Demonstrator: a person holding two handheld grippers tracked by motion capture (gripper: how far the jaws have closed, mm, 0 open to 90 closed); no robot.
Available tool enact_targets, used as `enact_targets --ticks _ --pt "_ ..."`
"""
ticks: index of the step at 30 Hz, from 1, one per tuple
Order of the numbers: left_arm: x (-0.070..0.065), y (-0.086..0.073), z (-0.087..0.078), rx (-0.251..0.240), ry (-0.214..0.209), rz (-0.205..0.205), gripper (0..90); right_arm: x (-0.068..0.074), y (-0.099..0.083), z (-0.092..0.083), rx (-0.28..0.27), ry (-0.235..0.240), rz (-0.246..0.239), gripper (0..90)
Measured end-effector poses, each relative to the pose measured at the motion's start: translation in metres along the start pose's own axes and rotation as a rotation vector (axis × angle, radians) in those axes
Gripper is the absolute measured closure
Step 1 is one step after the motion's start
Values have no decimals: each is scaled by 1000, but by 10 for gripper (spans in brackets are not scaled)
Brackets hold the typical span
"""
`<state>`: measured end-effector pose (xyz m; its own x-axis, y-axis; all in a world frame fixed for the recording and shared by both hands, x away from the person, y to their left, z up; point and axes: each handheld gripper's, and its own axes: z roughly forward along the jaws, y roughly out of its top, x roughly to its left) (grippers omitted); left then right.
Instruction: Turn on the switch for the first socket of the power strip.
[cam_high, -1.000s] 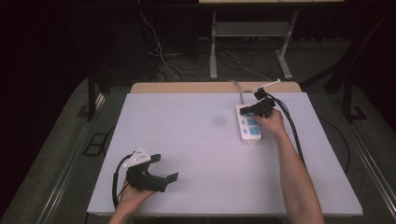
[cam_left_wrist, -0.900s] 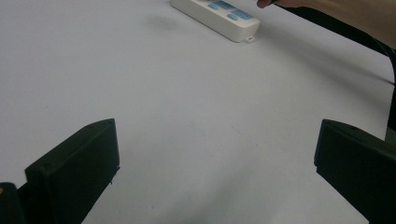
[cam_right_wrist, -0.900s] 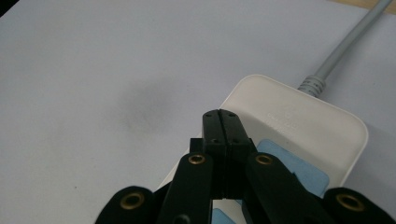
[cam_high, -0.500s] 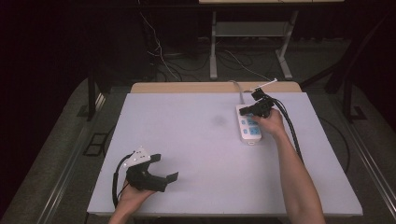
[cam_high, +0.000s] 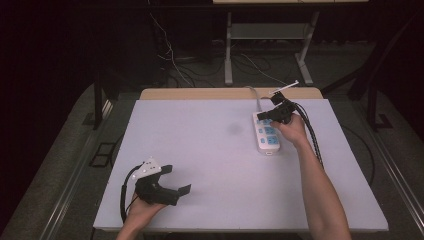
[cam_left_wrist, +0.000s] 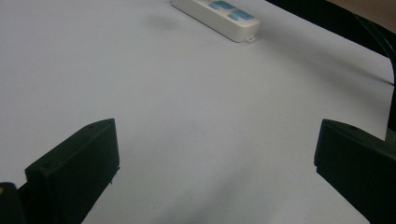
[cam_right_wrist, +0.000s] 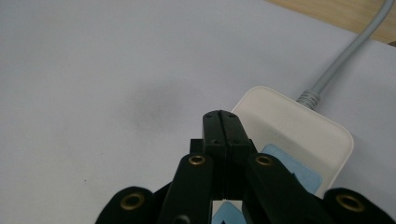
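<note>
White power strip (cam_high: 266, 133) toward far right of desk (cam_high: 210, 150), grey cord (cam_right_wrist: 345, 58) leading off its far end. Right gripper (cam_high: 268, 115) over strip's far end, fingers pressed together, empty. Left gripper (cam_high: 176, 180) near front left corner, fingers spread wide, empty.

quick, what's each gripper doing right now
Left gripper: open, holding nothing, low over the table.
Right gripper: shut, holding nothing, jaws pressed together over the far end of the power strip.
</note>
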<state>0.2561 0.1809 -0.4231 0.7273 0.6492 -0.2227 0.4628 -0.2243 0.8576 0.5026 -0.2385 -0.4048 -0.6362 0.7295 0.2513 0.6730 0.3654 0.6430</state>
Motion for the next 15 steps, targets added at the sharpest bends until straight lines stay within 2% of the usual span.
enact_targets --ticks 5,15 --pt "-1 0 4 15 -10 9 0 6 2 -11 -2 -4 -3 900" --pt "-6 1 6 15 -23 19 0 16 4 -30 -3 -11 -5 900"
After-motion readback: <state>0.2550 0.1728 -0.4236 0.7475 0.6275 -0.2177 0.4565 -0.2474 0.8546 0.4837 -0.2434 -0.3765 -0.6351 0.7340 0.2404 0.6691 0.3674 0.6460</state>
